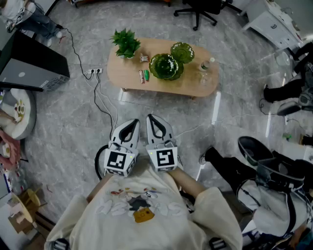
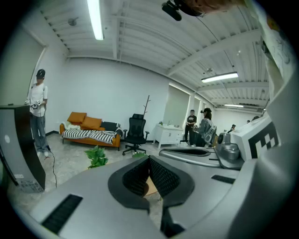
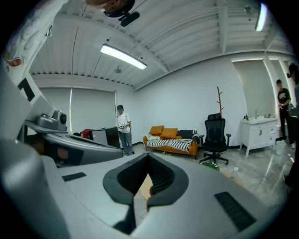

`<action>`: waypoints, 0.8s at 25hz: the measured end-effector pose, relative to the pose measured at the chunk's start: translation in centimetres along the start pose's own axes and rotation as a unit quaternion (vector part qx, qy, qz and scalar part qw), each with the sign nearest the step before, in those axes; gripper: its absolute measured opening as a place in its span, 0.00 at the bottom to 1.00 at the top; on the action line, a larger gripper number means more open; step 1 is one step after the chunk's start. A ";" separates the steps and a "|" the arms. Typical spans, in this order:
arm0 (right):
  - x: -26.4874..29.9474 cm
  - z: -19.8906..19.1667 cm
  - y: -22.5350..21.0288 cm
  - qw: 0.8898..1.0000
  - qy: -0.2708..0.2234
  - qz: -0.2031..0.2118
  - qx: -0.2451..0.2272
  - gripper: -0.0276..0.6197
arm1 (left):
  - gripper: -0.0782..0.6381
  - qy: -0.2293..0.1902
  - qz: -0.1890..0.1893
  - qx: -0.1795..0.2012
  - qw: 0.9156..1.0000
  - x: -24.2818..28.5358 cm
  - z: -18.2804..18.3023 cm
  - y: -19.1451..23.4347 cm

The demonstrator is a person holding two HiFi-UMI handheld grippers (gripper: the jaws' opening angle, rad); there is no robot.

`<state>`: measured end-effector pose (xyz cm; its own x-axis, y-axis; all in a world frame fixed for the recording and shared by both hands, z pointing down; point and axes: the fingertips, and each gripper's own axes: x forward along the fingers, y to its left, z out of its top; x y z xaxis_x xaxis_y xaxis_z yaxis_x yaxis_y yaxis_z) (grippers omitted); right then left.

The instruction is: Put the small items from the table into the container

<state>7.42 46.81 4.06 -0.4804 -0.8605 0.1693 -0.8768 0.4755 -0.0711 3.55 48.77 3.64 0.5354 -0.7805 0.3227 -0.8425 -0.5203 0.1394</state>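
Observation:
A low wooden table (image 1: 195,86) stands ahead on the grey floor. On it lie small items: a green and a red tube (image 1: 143,75) and a small packet (image 1: 143,58). Beside them sit a large green glass bowl (image 1: 166,66) and a smaller green bowl (image 1: 182,52). My left gripper (image 1: 131,122) and right gripper (image 1: 150,118) are held side by side close to my body, well short of the table. Both are shut with nothing between the jaws. In the left gripper view (image 2: 149,158) and the right gripper view (image 3: 148,156) the tips meet over a sliver of the tabletop.
A potted plant (image 1: 126,42) and a clear bottle (image 1: 205,66) share the table. A power strip (image 1: 94,72) with trailing cables lies to its left. A black case (image 1: 29,63) stands far left, an office chair (image 1: 200,10) behind the table, a seated person's legs (image 1: 234,166) at the right.

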 end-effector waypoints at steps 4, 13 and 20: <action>-1.0 -1.3 1.3 1.000 0.031 0.004 0.002 0.05 | 0.12 0.016 -0.009 0.004 1.000 -1.0 -0.3 0.2; 0.9 -1.0 2.6 1.000 0.018 0.019 0.001 0.05 | 0.12 0.012 -0.012 0.013 1.000 -1.0 -0.1 2.7; 2.7 -0.1 5.6 1.000 0.005 0.026 -0.006 0.05 | 0.12 0.007 -0.030 0.010 0.999 -2.2 0.2 5.4</action>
<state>1.20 47.18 4.16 -0.5250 -0.8327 0.1761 -0.8504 0.5215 -0.0692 -2.14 47.60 3.45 0.5832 -0.7430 0.3283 -0.8079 -0.5726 0.1393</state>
